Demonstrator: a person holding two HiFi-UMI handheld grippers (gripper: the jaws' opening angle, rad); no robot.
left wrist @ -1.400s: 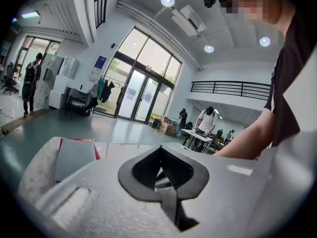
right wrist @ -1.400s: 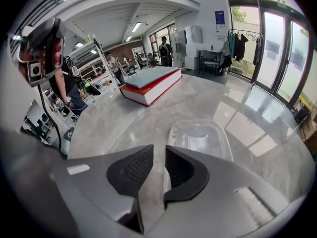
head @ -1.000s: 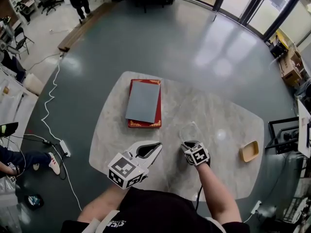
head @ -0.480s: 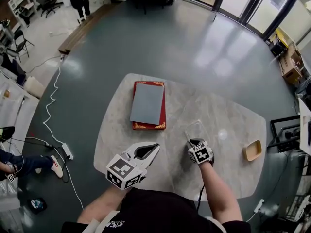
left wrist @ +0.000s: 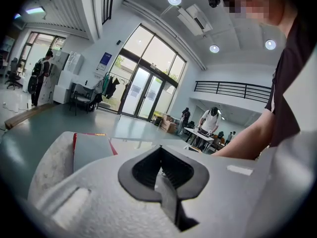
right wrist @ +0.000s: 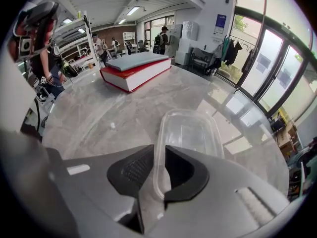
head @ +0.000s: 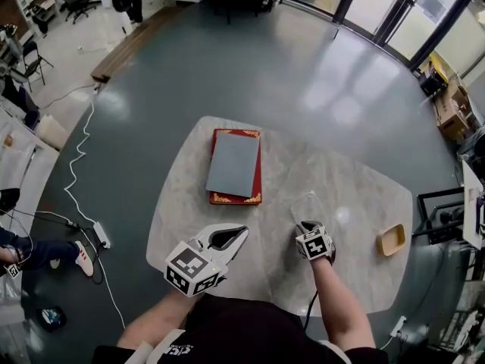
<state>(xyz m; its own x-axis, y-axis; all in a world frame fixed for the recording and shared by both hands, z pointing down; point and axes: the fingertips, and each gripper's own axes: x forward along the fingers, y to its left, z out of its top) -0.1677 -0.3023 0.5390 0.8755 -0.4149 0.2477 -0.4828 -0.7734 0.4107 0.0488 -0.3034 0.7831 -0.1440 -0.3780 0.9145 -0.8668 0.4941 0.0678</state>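
Right gripper (right wrist: 159, 151) has its fingers slightly spread astride the near rim of the clear rectangular plastic tub (right wrist: 190, 133) lying just ahead (left gripper (left wrist: 159, 148) is pressed shut, empty), so a shallow bite could let that slick wall buckle or slip.

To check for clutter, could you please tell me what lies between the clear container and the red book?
Only bare marble tabletop; the clear container and red book stand apart, as the right gripper view shows.
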